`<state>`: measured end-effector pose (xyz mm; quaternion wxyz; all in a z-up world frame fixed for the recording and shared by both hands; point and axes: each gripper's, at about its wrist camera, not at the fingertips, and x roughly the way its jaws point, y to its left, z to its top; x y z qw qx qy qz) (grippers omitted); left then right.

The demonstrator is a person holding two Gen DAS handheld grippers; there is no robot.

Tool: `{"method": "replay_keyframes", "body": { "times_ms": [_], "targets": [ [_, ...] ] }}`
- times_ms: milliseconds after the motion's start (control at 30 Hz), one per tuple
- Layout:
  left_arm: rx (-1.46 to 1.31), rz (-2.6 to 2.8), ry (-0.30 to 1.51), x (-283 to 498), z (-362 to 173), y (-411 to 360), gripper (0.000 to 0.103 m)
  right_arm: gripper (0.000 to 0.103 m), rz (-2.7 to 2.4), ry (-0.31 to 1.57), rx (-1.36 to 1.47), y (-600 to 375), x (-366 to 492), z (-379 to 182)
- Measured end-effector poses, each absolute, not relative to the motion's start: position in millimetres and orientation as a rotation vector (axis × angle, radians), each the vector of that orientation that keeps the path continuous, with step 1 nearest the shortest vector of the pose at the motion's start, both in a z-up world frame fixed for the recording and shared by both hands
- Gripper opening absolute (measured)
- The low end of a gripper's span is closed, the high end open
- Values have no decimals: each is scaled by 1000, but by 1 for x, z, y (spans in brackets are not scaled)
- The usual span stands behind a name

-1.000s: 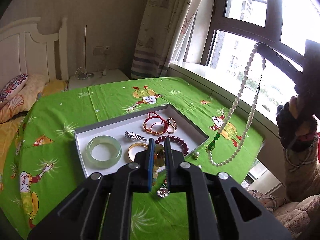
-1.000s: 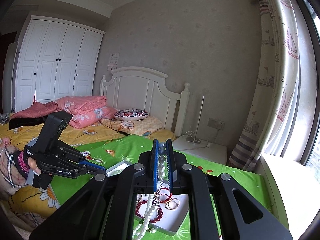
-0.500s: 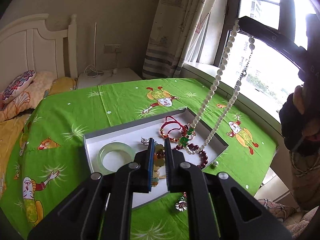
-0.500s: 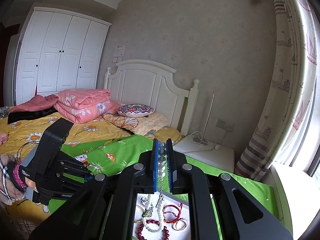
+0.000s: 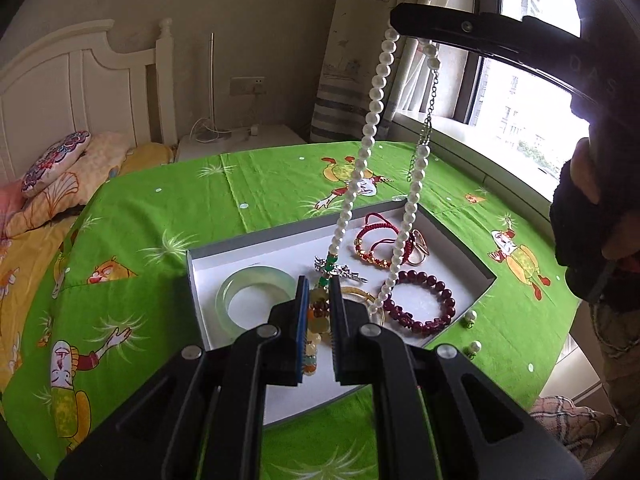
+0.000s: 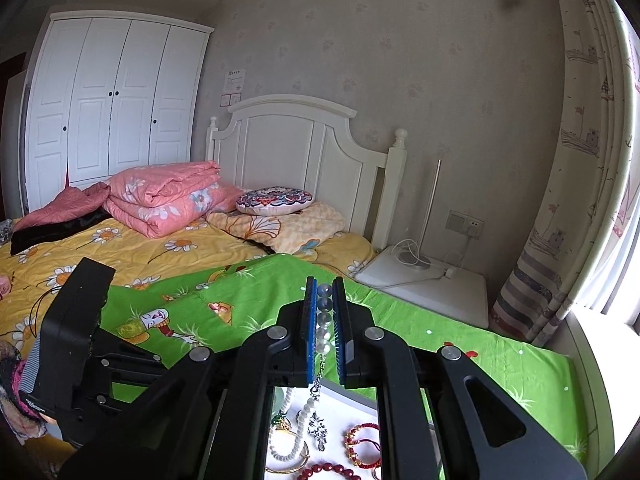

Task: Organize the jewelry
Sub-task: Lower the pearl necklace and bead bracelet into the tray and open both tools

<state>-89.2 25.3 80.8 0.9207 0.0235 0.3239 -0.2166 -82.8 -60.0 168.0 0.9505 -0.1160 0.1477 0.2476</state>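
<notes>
The right gripper [image 6: 324,320] has its jaws closed on the top of a pearl necklace [image 5: 374,108], pinching several beads near the clasp chain so the strand hangs free and untangled. Held high, the loop drops straight into the white jewelry box [image 5: 452,236], its lower end with a green bead reaching the box floor near the silver brooch [image 5: 342,270]. That height looks chosen to let the strand settle in a neat line rather than a heap.

The left gripper [image 5: 318,320] hovers low over the near edge of the box, jaws closed on a multicolored bead bracelet [image 5: 314,334]; its charms seem to dangle between the jaws, though the black frame hides part of it.

Already in the box lie a pale jade bangle [image 5: 256,294], a dark red bead bracelet [image 5: 420,298], a red cord bracelet [image 5: 378,240] and a gold bangle [image 5: 360,292].

2 small pearl earrings [image 5: 471,315] rest outside on the green cartoon-print cloth [image 5: 260,196] covering the surface, probably awaiting their turn.
</notes>
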Motion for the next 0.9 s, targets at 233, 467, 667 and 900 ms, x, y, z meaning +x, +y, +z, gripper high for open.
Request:
{"method": "replay_keyframes", "body": {
  "times_ms": [233, 467, 667, 900],
  "targets": [
    [63, -432, 668, -87, 75, 22, 9, 10, 492, 387, -195, -62, -56, 143],
    [59, -416, 679, -83, 69, 25, 9, 10, 489, 449, -184, -60, -44, 125],
    [54, -418, 696, -80, 60, 20, 9, 10, 473, 525, -214, -59, -32, 97],
    [18, -434, 727, -68, 46, 16, 10, 10, 460, 656, -208, -68, -15, 56]
  ]
}}
